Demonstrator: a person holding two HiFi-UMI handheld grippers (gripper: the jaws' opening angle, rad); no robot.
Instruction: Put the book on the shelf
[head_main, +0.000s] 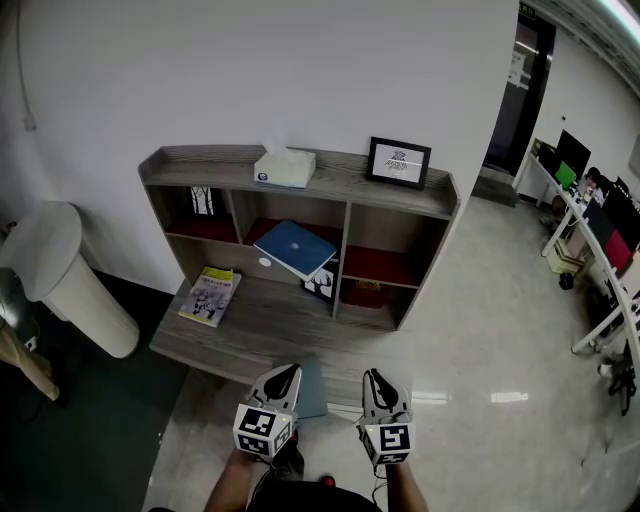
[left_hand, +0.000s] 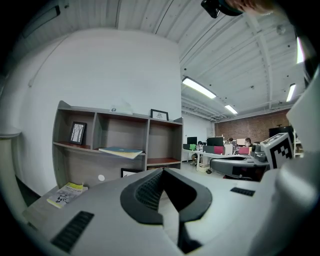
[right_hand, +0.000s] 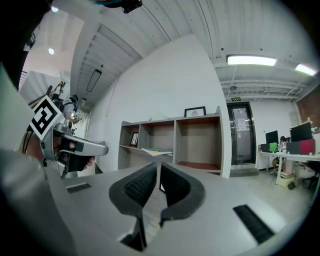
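With the blue book (head_main: 295, 248) already lying in the shelf (head_main: 300, 175), the left hand-held gripper (head_main: 285, 375) and right hand-held gripper (head_main: 376, 380) hang back, closed and empty.

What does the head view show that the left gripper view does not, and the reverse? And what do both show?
Only the head view: the marker cube on the left gripper, and the person's forearms.
Only the left gripper view: the brick wall and the ribbed ceiling.
Both: the shelf, the blue book in its middle compartment, the booklet on the lower board, the framed picture on top, and the right gripper.
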